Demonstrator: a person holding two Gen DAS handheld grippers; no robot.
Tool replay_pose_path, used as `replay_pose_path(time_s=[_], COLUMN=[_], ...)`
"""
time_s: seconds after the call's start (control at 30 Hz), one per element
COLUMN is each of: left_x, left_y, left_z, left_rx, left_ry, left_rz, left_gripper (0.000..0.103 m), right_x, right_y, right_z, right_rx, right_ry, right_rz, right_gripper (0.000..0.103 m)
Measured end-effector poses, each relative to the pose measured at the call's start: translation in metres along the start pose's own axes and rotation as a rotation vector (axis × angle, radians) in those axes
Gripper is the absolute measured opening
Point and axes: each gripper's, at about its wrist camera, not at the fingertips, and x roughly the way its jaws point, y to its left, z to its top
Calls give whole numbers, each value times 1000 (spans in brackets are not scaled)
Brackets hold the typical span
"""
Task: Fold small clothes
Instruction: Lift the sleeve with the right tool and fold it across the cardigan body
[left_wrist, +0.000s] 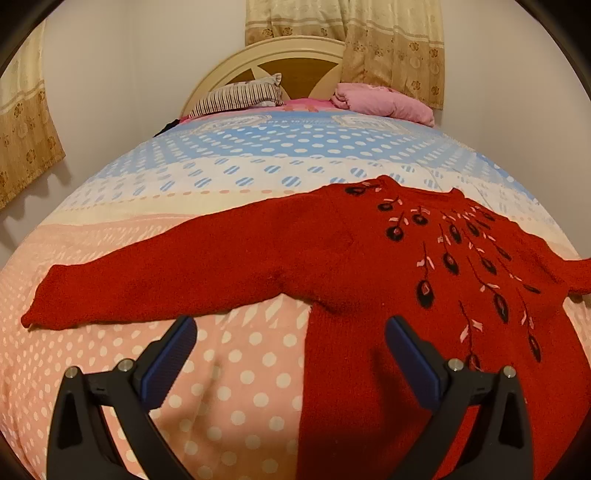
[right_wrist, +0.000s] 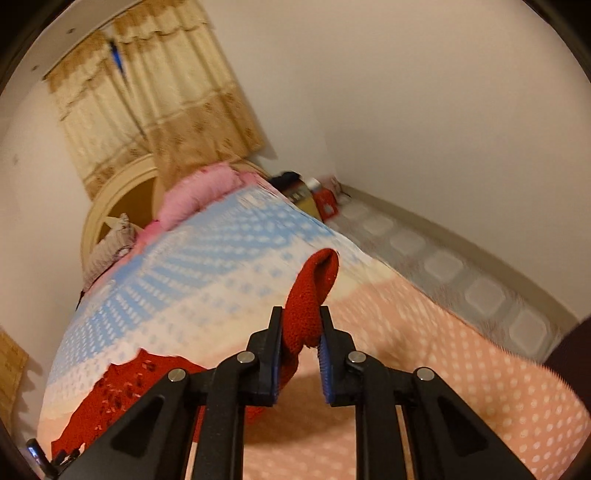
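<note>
Red sweater (left_wrist: 369, 266) lay face up on the bed (left_wrist: 240, 376), body flat, one sleeve (left_wrist: 147, 288) stretched straight out sideways across the pink dotted bedspread, embroidered front toward the headboard (left_wrist: 280, 59). Left claw (left_wrist: 291, 354) hung above the hem-side edge of the body, jaws wide apart, nothing between them; one finger over bare bedspread, the other over red knit. My read: it was staged to take the side seam or that sleeve once the other side was folded in. Right claw (right_wrist: 301, 332) was clamped on the other sleeve's cuff (right_wrist: 314, 291), jaws nearly together with knit bunched between the pads and the cuff end sticking up past the tips; the rest of the sleeve trailed down toward the sweater body at lower left of the right wrist view. That view was motion-blurred. Gripping at the cuff made sense: it gives the longest lever for laying the sleeve across the chest. Fold looked barely started, since the body was flat and unfolded. No containers in view; only a striped pillow (left_wrist: 240, 98) and pink bedding (left_wrist: 384, 101) at the head of the bed.
</note>
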Motion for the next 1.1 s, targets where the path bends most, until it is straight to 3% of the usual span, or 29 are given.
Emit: replay_pose_path(time_s=[0.2, 0.6, 0.83, 1.1], left_x=[-6, -11, -9, -10], left_y=[9, 35, 41, 50], left_z=[-2, -10, -15, -19], left_rx=[-13, -40, -65, -110], left_ry=[-17, -51, -55, -61], left_rz=[-21, -41, -64, -87], left_gripper=[103, 103, 103, 103], right_x=[2, 15, 25, 36], right_y=[67, 234, 321, 407], right_z=[16, 9, -15, -72], right_rx=[-95, -324, -424, -565], right_ry=[-10, -19, -1, 46], right_rz=[45, 191, 283, 371], right_gripper=[17, 16, 16, 16])
